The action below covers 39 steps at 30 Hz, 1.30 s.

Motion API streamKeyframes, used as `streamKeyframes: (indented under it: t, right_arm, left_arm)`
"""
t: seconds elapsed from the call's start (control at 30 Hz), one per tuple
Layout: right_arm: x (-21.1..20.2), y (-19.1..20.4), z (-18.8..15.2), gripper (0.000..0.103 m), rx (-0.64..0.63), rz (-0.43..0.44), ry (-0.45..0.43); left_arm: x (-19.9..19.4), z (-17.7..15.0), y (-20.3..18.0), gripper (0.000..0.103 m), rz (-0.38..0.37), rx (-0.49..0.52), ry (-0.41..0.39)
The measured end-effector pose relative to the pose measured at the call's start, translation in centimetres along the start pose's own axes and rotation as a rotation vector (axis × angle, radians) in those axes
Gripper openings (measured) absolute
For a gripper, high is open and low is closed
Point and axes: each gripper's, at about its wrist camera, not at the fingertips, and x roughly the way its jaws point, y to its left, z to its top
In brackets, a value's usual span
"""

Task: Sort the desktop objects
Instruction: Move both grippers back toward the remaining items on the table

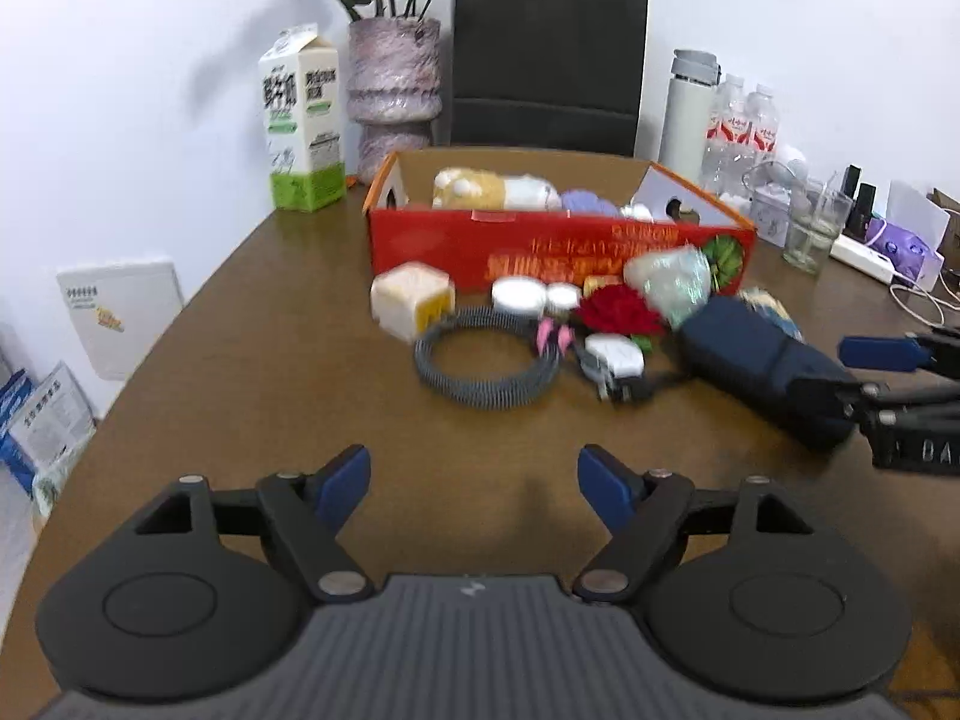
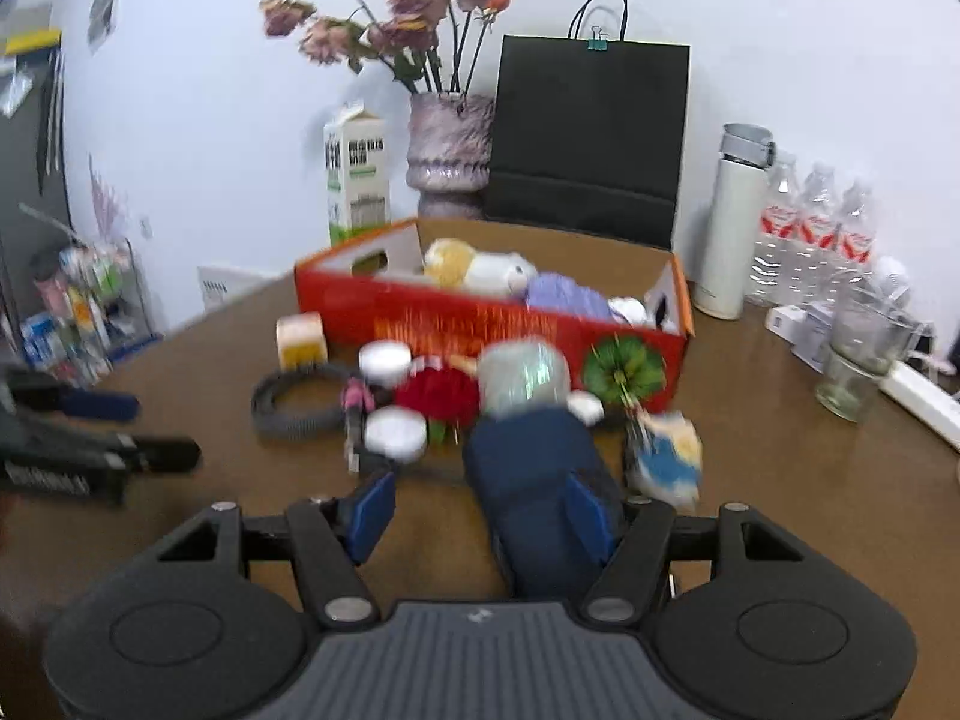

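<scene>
A red cardboard box (image 1: 540, 246) (image 2: 456, 324) holding plush toys stands mid-table. Before it lie a cream cube (image 1: 411, 300), a grey coiled band (image 1: 486, 360) (image 2: 294, 402), white round tins (image 1: 519, 294) (image 2: 393, 429), a red flower (image 1: 621, 312) (image 2: 444, 393), a white charger (image 1: 612, 357) and a navy pouch (image 1: 762, 369) (image 2: 534, 480). My left gripper (image 1: 474, 483) is open and empty over bare table, short of the band. My right gripper (image 2: 480, 507) is open, its jaws standing around the near end of the navy pouch; it also shows in the left wrist view (image 1: 876, 366).
A milk carton (image 1: 303, 120), a vase of dried roses (image 1: 393, 96), a black paper bag (image 1: 546, 60), a white flask (image 2: 735, 222), water bottles (image 2: 810, 234) and glasses (image 2: 858, 348) line the back and right. A power strip (image 2: 924, 396) lies at the right.
</scene>
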Motion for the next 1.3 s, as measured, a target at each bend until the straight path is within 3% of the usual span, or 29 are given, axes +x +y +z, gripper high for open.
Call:
streamKeyframes:
  t: [0.17, 0.37, 0.57, 0.7, 0.97, 1.13, 1.3]
  right_arm:
    - [-2.9, 0.6, -3.8, 0.068, 0.054, 0.001, -0.005]
    - [-5.8, -0.2, -5.4, 0.077, 0.169, 0.021, -0.056]
    - [-6.5, -0.8, -6.8, 0.077, 0.238, 0.022, -0.002]
    - [-7.9, 0.1, -7.9, 0.077, 0.260, 0.007, -0.023]
    - [-6.3, 0.7, -6.2, 0.077, 0.177, 0.006, -0.034]
    - [-3.8, 0.1, -3.8, 0.077, 0.058, -0.059, -0.042]
    - [0.4, -1.2, -2.0, 0.077, 0.002, -0.061, -0.010]
  left_arm:
    - [-0.9, -2.8, -0.8, 0.079, 0.011, -0.005, 0.017]
    - [-2.3, -5.3, -2.3, 0.081, 0.015, 0.032, 0.016]
    - [-2.7, -6.6, -2.5, 0.083, 0.024, 0.021, 0.011]
    - [-2.6, -6.4, -2.1, 0.083, 0.013, -0.003, 0.009]
    - [-2.6, -4.6, -1.5, 0.083, -0.039, -0.023, 0.002]
    - [-0.6, -1.1, -1.5, 0.083, -0.093, -0.024, -0.013]
    - [3.5, 3.4, -2.2, 0.084, -0.120, 0.008, -0.030]
